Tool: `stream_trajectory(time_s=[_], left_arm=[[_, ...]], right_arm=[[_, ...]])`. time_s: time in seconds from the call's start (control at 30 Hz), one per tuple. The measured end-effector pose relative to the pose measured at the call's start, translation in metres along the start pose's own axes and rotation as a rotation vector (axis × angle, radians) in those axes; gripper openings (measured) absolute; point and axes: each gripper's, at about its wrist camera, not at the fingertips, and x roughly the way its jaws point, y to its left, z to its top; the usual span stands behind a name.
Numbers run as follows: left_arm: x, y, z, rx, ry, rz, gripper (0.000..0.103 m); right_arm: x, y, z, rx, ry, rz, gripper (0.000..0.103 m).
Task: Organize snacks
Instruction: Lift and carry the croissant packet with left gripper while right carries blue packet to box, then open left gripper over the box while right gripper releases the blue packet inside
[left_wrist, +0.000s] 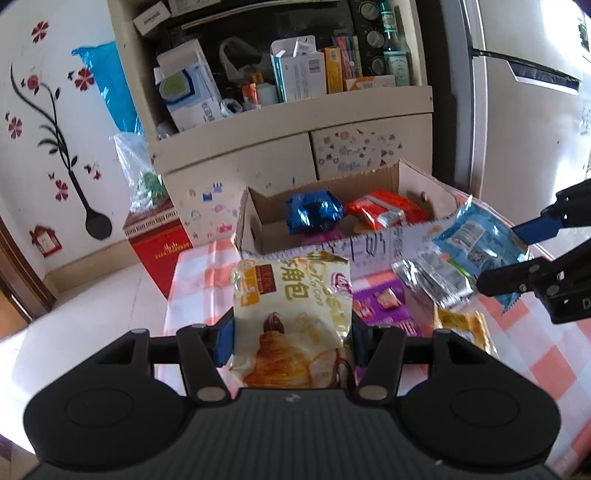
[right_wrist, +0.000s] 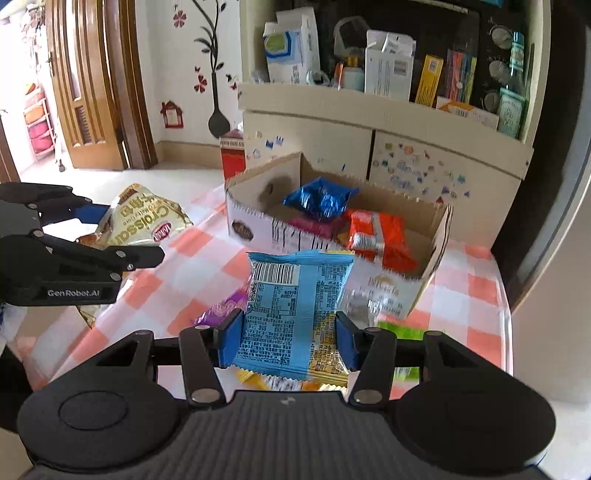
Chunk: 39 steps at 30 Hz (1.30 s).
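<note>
My left gripper (left_wrist: 291, 341) is shut on a cream croissant packet (left_wrist: 291, 317) and holds it above the checked table, in front of the cardboard box (left_wrist: 258, 225). It also shows in the right wrist view (right_wrist: 147, 218). My right gripper (right_wrist: 288, 338) is shut on a light blue snack packet (right_wrist: 291, 310), near the box's front wall (right_wrist: 258, 230). That packet shows in the left wrist view (left_wrist: 476, 240). The box holds a shiny blue packet (left_wrist: 314, 210) and an orange packet (left_wrist: 384, 210).
On the pink checked tablecloth (right_wrist: 207, 266) lie a purple packet (left_wrist: 384, 306), a silver packet (left_wrist: 436, 277), a yellow packet (left_wrist: 465, 328) and a green one (right_wrist: 402, 330). A cream cabinet (left_wrist: 295, 147) with cluttered shelves stands behind, a fridge (left_wrist: 524, 122) at right, a red box (left_wrist: 159, 243) on the floor.
</note>
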Motion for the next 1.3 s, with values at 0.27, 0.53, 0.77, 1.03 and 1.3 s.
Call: stream_trajectory(time_s=[0.27,0.53,0.77,1.03,1.3], left_arm=[[0.029,0.014,0.033,-0.047,-0.041,0.021,0.057],[0.062,0.015,0.061,-0.047,-0.074,0.025,0.057],[0.095,0.017,0.075,-0.075,-0.058,0.025,0.057],[0.124,0.018,0.09,-0.093,-0.057,0.01,0.057],[0.156,0.018,0.092,-0.095,-0.028,0.042,0.067]], right_arm=[[0.01,-0.017,0.027,0.038,-0.084,-0.028,0.059],[0.028,-0.038,0.055,0.08,-0.156,-0.053,0.059],[0.046,-0.054,0.072,0.122,-0.18,-0.072,0.059],[0.064,-0.066,0.08,0.154,-0.166,-0.098,0.059],[0.085,-0.083,0.083,0.204,-0.146,-0.119,0.06]])
